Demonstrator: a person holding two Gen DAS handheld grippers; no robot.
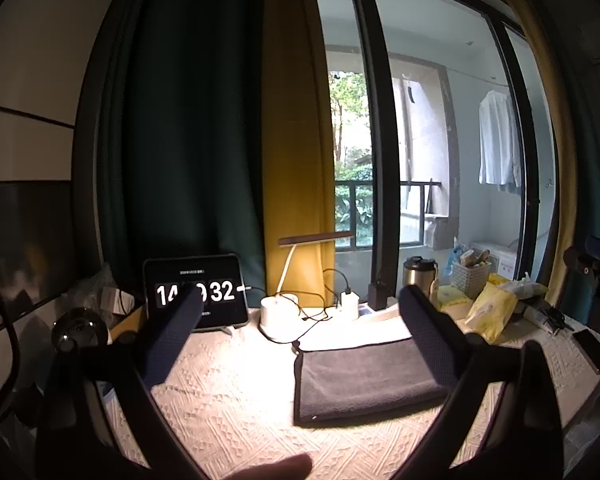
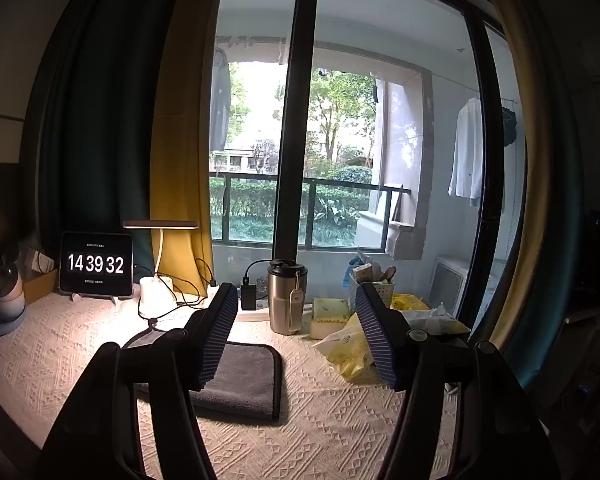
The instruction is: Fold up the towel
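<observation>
Though the left fingers [image 1: 180, 328] hid part of the clock [image 1: 196, 292], the folded towel [image 1: 364, 380] lay flat on the table [image 1: 228, 400], below both wide-open, empty pairs; the right fingers [image 2: 220, 332] covered its left part.

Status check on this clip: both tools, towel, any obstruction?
Left tool open, empty. Right tool open, empty. Grey towel folded flat on tablecloth, untouched. Lamp cable near its far edge.

A home room: curtains [image 2: 176, 160], a balcony door with a hanging shirt [image 2: 466, 148], and a lamp [image 2: 158, 276] on the cluttered surface [image 2: 340, 420].
</observation>
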